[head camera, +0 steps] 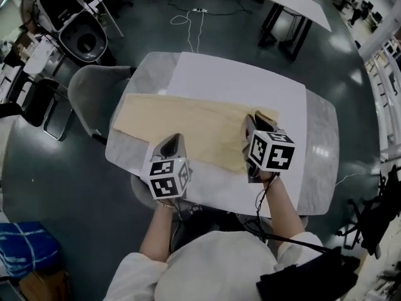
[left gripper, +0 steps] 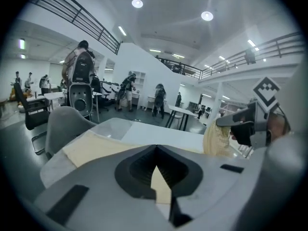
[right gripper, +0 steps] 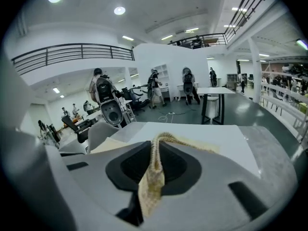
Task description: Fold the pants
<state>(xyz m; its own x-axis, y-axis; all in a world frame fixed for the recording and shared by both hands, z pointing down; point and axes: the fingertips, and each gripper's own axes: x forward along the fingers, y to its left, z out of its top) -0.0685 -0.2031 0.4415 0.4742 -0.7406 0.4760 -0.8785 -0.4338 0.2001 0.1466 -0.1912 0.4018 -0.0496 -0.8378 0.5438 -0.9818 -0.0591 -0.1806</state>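
Cream pants lie stretched across a white sheet on the table. My left gripper is over their near edge at the left and is shut on a fold of the cream cloth. My right gripper is at the right end of the pants. It is shut on a bunched strip of the fabric, which is lifted off the table. In the left gripper view the right gripper shows with cloth hanging from it.
A grey chair stands against the table's left side, with a black chair behind it. Another table and a floor cable lie beyond. A blue bag sits at the lower left. People stand far off.
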